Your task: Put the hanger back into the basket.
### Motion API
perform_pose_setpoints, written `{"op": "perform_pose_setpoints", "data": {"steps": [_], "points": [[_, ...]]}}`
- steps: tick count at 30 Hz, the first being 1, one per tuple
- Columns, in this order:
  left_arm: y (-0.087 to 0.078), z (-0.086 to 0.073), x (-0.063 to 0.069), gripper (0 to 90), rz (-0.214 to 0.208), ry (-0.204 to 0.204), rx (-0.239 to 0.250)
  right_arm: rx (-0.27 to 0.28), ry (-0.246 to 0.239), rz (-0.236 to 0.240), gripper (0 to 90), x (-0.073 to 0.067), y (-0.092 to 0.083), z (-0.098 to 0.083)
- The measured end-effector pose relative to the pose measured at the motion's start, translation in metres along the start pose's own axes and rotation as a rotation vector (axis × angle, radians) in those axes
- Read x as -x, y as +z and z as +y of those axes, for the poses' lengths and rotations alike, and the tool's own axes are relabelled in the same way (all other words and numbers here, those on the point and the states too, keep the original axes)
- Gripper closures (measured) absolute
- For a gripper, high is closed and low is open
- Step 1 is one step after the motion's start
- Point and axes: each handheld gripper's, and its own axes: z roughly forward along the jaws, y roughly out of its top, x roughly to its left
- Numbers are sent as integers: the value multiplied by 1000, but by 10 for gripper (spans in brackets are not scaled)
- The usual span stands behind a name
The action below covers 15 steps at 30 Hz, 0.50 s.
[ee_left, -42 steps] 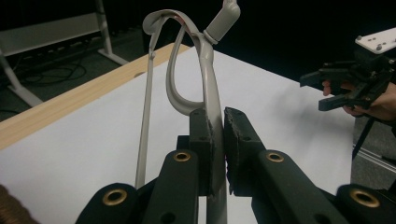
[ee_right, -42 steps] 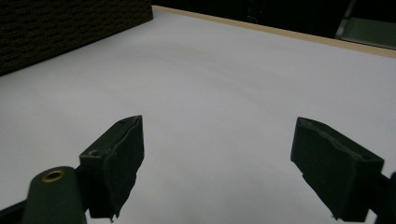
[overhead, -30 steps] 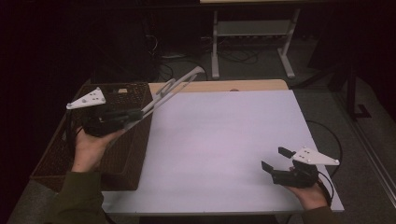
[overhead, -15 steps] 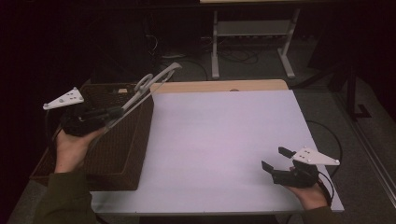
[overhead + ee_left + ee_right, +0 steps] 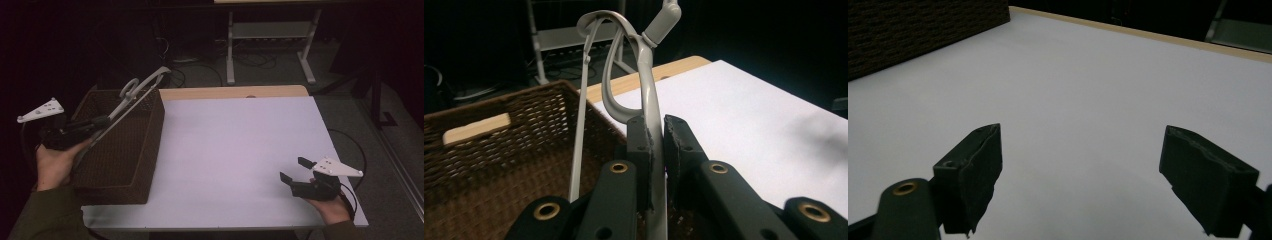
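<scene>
The left gripper (image 5: 102, 121), clamped on a grey hanger (image 5: 134, 92), holds its long axis toward one o'clock over the wicker basket (image 5: 125, 165); the right gripper (image 5: 295, 175) rests apart, empty.

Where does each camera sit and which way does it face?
High view: above the person's side, looking forward and down on the white table; shows both forearms, the left hand-held gripper and the right hand-held gripper.
Left gripper view: rides the left hand-held gripper, looking along jaws shut on a grey hanger over the wicker basket.
Right gripper view: rides the right hand-held gripper, open jaws over the table, facing the basket's wall.
Shared: all three show the basket and the table.
</scene>
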Motion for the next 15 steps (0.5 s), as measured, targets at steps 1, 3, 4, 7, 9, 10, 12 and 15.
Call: {"op": "perform_pose_setpoints", "data": {"steps": [1, 3, 4, 7, 9, 10, 12, 15], "points": [[-3, -1, -2, 827, 7, -3, -4, 0, -1, 0, 164, 0, 0, 0], [-9, -4, -6, 827, 22, -5, -7, 0, 1, -1, 164, 0, 0, 0], [-12, -5, -8, 827, 28, -11, -10, 2, 1, -2, 164, 0, 0, 0], [-20, -9, -12, 827, 32, -18, -26, 1, 0, -3, 164, 1, 0, 0], [-23, -12, -14, 827, 42, -17, -44, 1, 1, -4, 164, 1, 0, 0], [-25, -14, -15, 827, 47, -17, -54, 1, 2, -5, 164, 1, 0, 0], [-30, -18, -17, 827, 53, -20, -63, 0, 3, -6, 164, 1, 1, 0], [-39, -27, -23, 827, 51, -39, -71, -1, 7, -10, 164, 1, 1, 0]]}}
